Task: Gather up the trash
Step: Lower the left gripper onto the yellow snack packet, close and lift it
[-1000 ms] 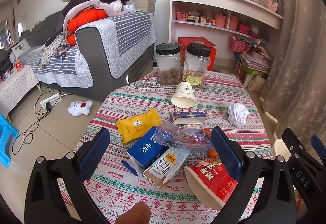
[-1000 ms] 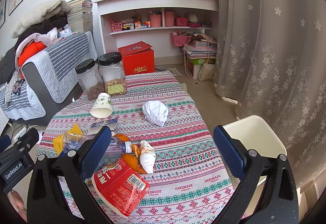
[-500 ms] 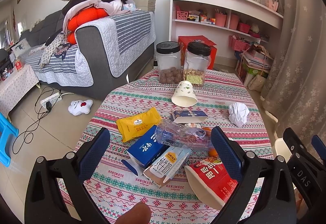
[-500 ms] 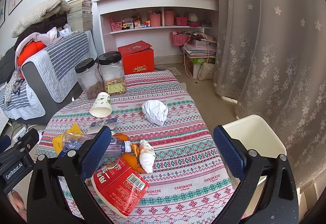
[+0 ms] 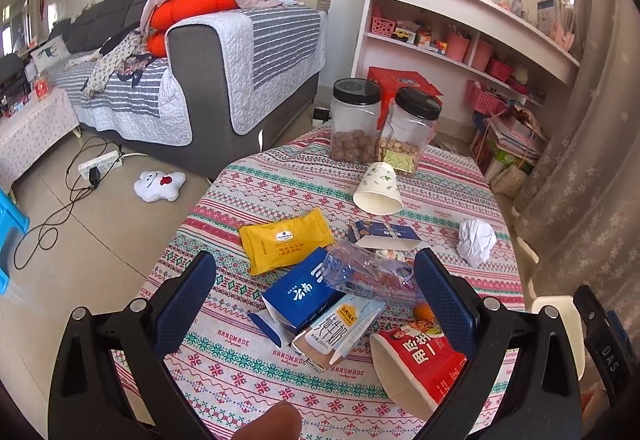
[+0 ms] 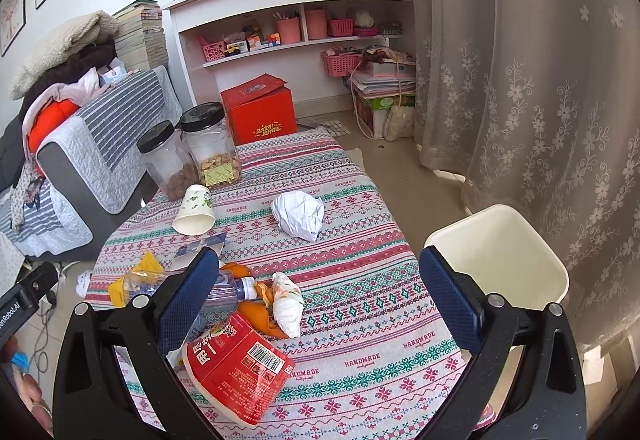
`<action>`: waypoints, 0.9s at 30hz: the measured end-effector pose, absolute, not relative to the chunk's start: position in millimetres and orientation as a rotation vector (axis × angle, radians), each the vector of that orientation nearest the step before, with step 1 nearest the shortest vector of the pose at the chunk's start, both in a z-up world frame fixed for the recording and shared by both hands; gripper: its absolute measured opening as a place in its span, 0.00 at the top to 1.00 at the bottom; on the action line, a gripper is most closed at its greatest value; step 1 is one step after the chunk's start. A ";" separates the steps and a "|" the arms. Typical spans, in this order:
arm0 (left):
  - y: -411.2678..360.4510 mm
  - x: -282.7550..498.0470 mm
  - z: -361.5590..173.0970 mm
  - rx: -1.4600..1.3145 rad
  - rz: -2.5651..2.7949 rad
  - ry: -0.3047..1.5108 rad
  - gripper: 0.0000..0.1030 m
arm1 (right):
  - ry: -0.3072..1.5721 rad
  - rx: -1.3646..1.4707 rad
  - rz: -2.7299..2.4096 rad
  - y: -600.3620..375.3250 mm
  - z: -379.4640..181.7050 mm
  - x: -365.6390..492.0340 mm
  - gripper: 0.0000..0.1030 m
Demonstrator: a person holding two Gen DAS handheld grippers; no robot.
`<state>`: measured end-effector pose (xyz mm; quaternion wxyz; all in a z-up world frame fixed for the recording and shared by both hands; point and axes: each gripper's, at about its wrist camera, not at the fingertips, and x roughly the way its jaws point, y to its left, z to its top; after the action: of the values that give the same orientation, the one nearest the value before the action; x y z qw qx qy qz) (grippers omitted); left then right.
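Observation:
Trash lies on the patterned tablecloth [image 5: 248, 360]: a yellow wrapper [image 5: 286, 240], a blue carton [image 5: 304, 294], a milk carton [image 5: 340, 332], a crushed clear bottle [image 5: 368, 274], a red noodle cup [image 5: 420, 360] on its side, a tipped paper cup [image 5: 378, 190] and a crumpled white paper ball [image 6: 298, 214]. Orange peel and a tissue [image 6: 286, 304] lie by the bottle. My left gripper [image 5: 316, 300] is open and empty above the cartons. My right gripper [image 6: 318, 304] is open and empty above the table's near side. A cream bin [image 6: 500, 256] stands to the table's right.
Two black-lidded jars [image 5: 354, 120] [image 5: 410, 132] stand at the table's far edge. A grey sofa [image 5: 208, 80] is at the left, a white shelf unit [image 6: 296, 52] and a red box [image 6: 258, 114] behind, a curtain [image 6: 540, 80] at the right.

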<state>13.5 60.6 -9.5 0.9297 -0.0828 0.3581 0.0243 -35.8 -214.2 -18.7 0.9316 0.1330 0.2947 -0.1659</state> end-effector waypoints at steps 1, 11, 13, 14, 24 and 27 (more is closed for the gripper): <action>66.0 16.9 -1.4 -0.190 0.051 0.726 0.07 | 0.606 0.302 -0.339 -219.4 -20.5 -36.3 0.07; 112.5 79.3 -26.9 -0.513 -0.198 0.963 0.07 | 0.688 0.538 -0.269 -265.1 -20.6 -30.3 0.07; 113.2 86.0 -46.8 -0.494 -0.128 0.999 0.07 | 0.703 0.570 -0.258 -270.2 -21.7 -28.4 0.07; 113.2 92.2 -54.3 -0.470 -0.097 1.030 0.07 | 0.708 0.585 -0.255 -272.1 -22.9 -28.5 0.07; 106.1 195.0 -119.5 0.124 -0.035 1.333 0.07 | 0.803 0.645 -0.196 -282.1 -38.7 -14.4 0.07; 98.1 219.0 -137.3 0.223 -0.090 1.389 0.07 | 0.831 0.640 -0.196 -281.6 -44.2 -9.0 0.07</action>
<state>219.0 98.1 -137.3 0.7617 0.1024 0.6385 -0.0411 -9.0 -281.6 -44.2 0.8610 0.3048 0.3963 -0.0935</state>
